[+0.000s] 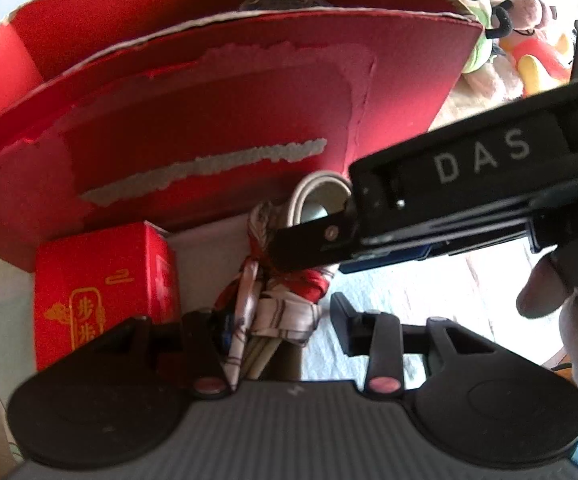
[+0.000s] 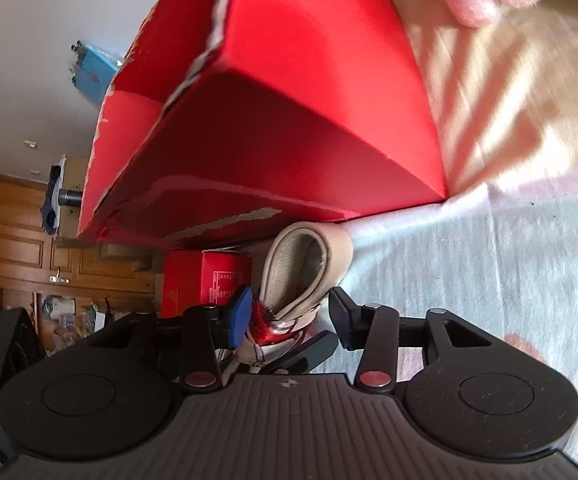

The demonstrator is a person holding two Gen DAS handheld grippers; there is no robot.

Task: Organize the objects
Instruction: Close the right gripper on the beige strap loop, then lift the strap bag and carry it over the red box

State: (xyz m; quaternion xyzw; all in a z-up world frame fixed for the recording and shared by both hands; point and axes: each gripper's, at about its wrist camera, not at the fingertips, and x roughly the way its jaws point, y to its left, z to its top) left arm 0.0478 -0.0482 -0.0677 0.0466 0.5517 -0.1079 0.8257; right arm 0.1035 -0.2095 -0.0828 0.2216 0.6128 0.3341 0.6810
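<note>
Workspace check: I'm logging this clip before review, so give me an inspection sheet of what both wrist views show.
Surface: pale bedspread.
Job's things: large red box, open top, torn paper on its front; small red box with gold print beside it; beige strap loop with a red and white patterned scarf tied around it.
Clutter: plush toys behind the box.
Grippers: left gripper open around the scarf; right gripper open around the strap and scarf.
Cables: nothing seen.
Surroundings: wooden cabinets, white wall.
</note>
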